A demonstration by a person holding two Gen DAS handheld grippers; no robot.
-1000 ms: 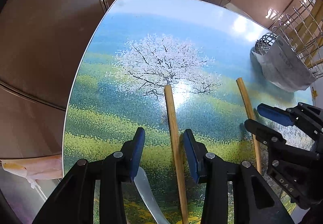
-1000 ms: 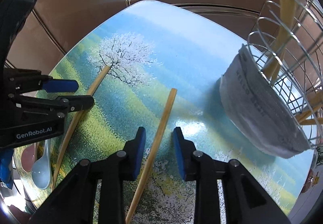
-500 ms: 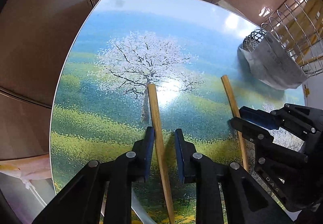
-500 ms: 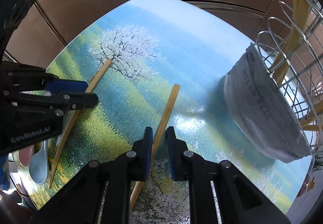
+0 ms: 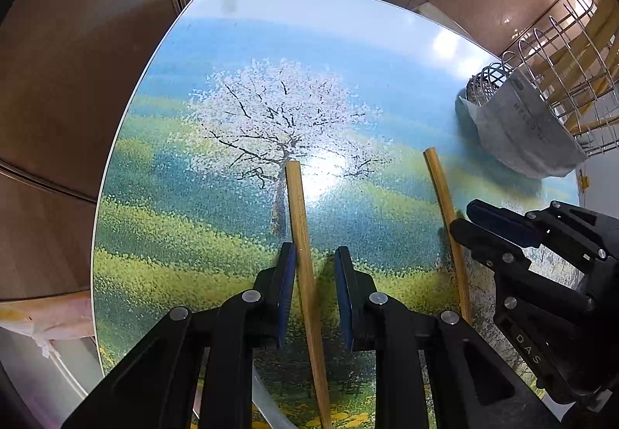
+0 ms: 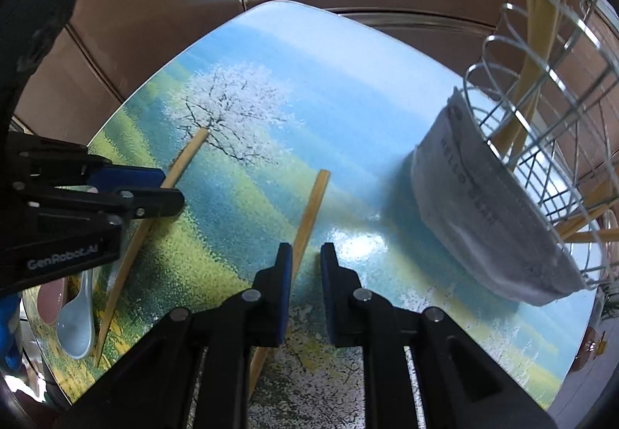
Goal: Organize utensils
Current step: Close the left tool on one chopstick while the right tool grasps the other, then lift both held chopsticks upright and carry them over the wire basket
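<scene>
Two wooden chopsticks lie on a table printed with a blossoming tree. My left gripper (image 5: 314,258) straddles the left chopstick (image 5: 300,227), jaws narrowed; the left pad touches it and a gap remains on the right. My right gripper (image 6: 305,258) straddles the right chopstick (image 6: 309,212) the same way, partly closed with a small gap. Each gripper shows in the other's view: the right gripper (image 5: 476,220), the left gripper (image 6: 154,193). A wire utensil rack (image 6: 549,127) with a grey cloth (image 6: 483,220) stands at the right.
A pale blue spoon (image 6: 75,328) and a pink spoon (image 6: 50,299) lie at the table's near left corner. The rack holds yellow and wooden utensils (image 6: 537,3). Brown floor tiles surround the table edge (image 5: 116,165). A pink bag (image 5: 46,316) sits left.
Both grippers have lowered onto their chopsticks and narrowed their jaws from wide open to nearly closed around them. The chopsticks still lie on the table.
</scene>
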